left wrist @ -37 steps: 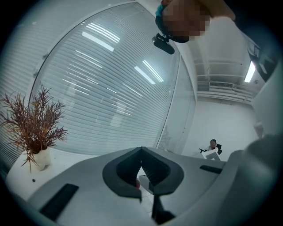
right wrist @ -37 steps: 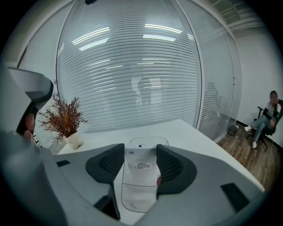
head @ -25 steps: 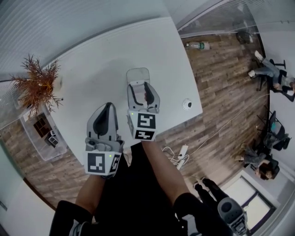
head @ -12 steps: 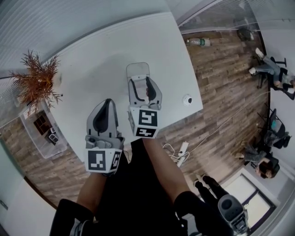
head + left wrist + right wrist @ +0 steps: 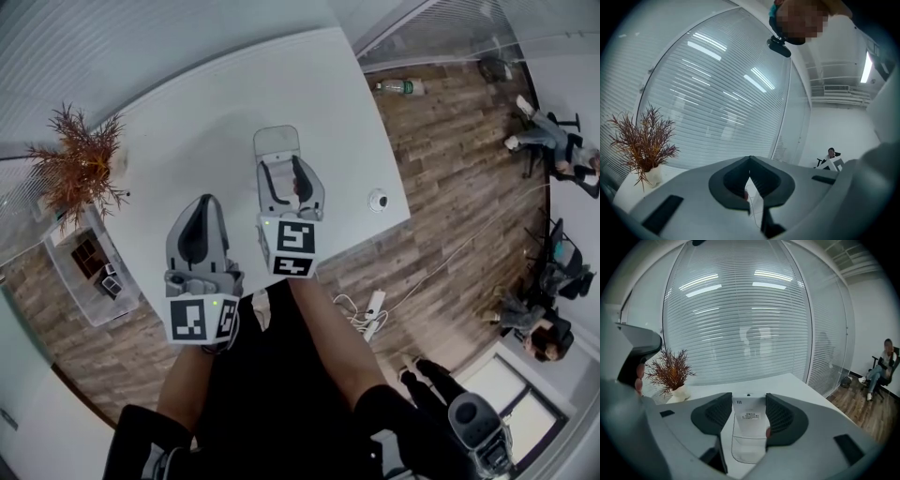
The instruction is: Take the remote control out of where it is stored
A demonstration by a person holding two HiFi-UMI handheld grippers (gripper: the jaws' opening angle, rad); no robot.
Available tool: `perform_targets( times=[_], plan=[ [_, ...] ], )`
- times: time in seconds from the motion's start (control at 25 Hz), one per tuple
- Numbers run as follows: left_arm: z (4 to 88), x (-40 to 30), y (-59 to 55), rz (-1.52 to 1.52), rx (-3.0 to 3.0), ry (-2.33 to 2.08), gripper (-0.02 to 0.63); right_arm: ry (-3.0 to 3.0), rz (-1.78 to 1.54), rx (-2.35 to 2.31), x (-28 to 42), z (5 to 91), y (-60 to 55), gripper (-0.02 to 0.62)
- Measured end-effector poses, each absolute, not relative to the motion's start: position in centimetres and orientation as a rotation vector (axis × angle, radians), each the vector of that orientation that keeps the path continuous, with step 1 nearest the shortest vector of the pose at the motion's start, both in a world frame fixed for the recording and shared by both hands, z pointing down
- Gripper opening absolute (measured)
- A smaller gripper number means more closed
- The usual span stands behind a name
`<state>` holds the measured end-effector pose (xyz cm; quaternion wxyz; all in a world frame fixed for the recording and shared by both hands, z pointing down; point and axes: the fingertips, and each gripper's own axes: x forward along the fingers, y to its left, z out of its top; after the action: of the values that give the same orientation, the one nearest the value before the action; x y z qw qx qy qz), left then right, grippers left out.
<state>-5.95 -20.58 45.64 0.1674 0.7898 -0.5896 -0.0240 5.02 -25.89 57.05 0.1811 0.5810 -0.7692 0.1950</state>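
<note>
My left hand-held gripper [image 5: 750, 159]: nearest to me, clenched on nothing, the two tips meeting. I judge it is parked low and to the side so it stays clear of the reach, and free to steady the holder if that slides.

My right hand-held gripper [image 5: 748, 401]: released, jaws spread wide and tipped down toward the counter. The pads stand to either side of the remote as I sight along them but press on nothing. I judge the wide spread is there to clear both long edges before closing.

Remote control [image 5: 749, 417]: white, label side up, its near end tucked into the pocket, its far end bare. It is not yet out.

Holder [image 5: 278, 142]: a clear plastic pocket on the counter just beyond my right jaws. Whether it lies flat or leans I cannot tell.

Counter [image 5: 216, 112]: white and mostly bare. A small round white object [image 5: 378, 200] sits near its right edge, well apart from the holder.

Plant [image 5: 80, 169]: reddish dried sprigs in a pale pot at the far left corner, out of the way.

Beyond: slatted blinds, and seated people far off on the wooden floor.

Change from a second ago: almost none. The right jaws are as wide as they were, the holder is in the same spot, and the left one has drifted slightly toward the picture's left.
</note>
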Motion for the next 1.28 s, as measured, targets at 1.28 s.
perform_targets(
  times=[1.28],
  plan=[
    [38.9, -7.3, -16.7, -0.158, 2.314, -1.751, 0.006, -2.263, 0.419, 1.679, 4.4, 49.9, -22.2, 0.230]
  ],
)
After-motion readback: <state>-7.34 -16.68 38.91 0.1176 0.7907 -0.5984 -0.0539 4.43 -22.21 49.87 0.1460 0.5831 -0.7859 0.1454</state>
